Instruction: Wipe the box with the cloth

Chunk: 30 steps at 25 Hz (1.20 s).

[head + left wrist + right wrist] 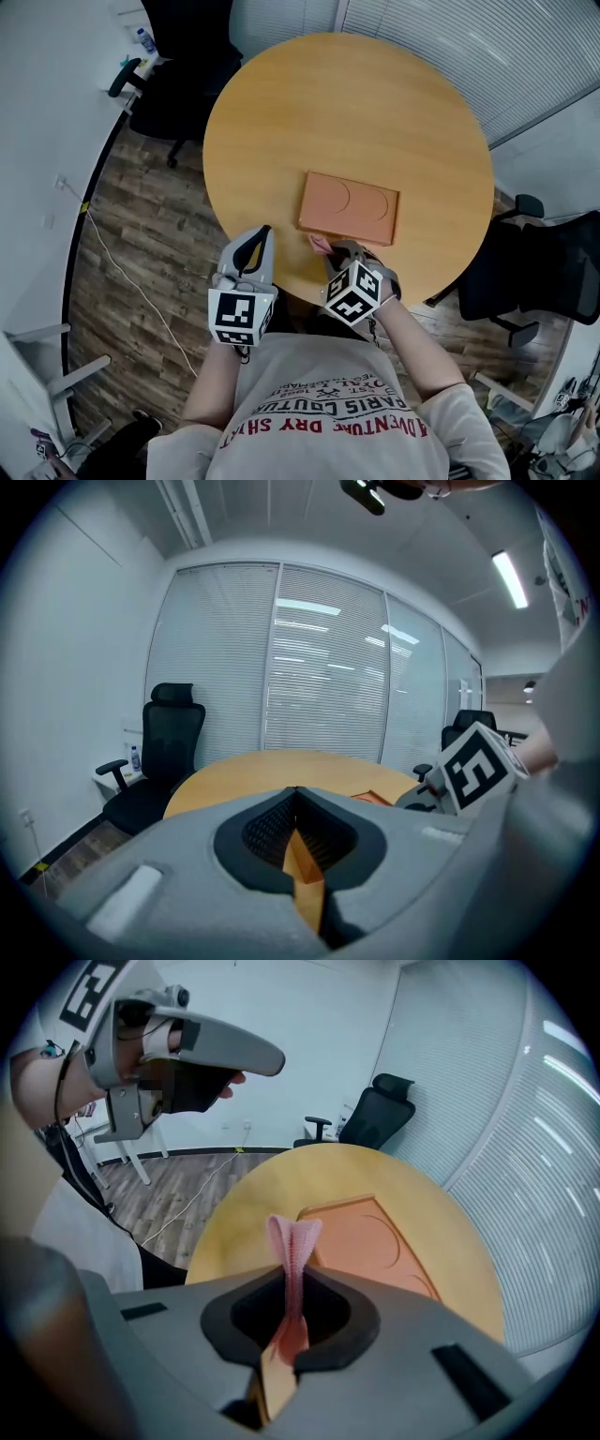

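Observation:
A flat orange box (349, 208) with two curved lines on its lid lies on the round wooden table (412, 112), near its front edge. My right gripper (330, 248) is shut on a folded pink cloth (292, 1269) that sticks up between its jaws. It hovers just short of the box's (370, 1241) near edge. My left gripper (258, 242) is at the table's front left edge, shut with nothing in it; its jaws meet in the left gripper view (298, 850). The right gripper's marker cube (478, 766) shows to its right.
Black office chairs stand at the back left (183, 70) and at the right (539, 267) of the table. A white cable (122, 272) runs over the wooden floor on the left. Window blinds (469, 37) line the far side.

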Tool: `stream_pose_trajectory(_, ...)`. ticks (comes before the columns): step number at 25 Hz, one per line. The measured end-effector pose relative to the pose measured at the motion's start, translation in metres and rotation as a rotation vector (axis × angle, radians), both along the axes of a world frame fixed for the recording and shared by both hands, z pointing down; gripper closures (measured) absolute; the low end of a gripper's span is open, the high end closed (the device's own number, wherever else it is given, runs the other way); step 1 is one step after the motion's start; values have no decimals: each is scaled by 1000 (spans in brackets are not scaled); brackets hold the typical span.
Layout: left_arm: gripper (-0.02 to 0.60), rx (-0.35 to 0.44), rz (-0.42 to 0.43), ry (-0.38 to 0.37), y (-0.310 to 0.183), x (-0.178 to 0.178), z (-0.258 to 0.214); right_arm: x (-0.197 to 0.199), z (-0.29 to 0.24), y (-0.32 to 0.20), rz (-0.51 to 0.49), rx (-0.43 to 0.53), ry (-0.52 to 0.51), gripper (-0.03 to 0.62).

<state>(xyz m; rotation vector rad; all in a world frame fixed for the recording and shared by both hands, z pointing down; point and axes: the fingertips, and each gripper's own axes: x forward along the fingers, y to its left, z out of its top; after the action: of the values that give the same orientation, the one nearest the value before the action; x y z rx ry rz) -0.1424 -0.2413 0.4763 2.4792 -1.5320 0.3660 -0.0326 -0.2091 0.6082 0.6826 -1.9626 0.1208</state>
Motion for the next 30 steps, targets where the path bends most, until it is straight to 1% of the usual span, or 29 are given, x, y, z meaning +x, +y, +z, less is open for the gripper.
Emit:
stream_pose_trajectory(3,572,-6,5,48,1,12,-5,20,-17,-12,18,80,23,563)
stream_pose_trajectory(4,572,-5,5,51,0,15,-6,26,-21,-19,18,108,41,563)
stream_pose_trajectory(8,572,3,1,18,-8,19,-6,51,-29,-52,-10,215,153,562)
stream_pose_trajectory(10,572,1,9,16,-12,21,-5,61,-26,-69,-23,251,207,563)
stream_pose_trajectory(13,572,-6,37,10,-21,25,-3,69,-17,-92,-28,253,245,562)
stream_pose_trajectory(16,572,-14,64,3,-31,26,0,68,-7,-112,-37,259,276,563)
stream_pose_trajectory(19,572,-20,73,-2,-41,23,2,69,1,-133,-35,274,315,562)
stream_pose_trajectory(22,572,-27,73,-4,-50,18,4,68,11,-148,-32,266,339,562)
stream_pose_trajectory(25,572,-32,77,-4,-54,15,5,66,20,-151,-32,246,342,562)
stream_pose_trajectory(30,572,-44,82,-5,-53,13,10,62,22,-147,-18,221,317,563)
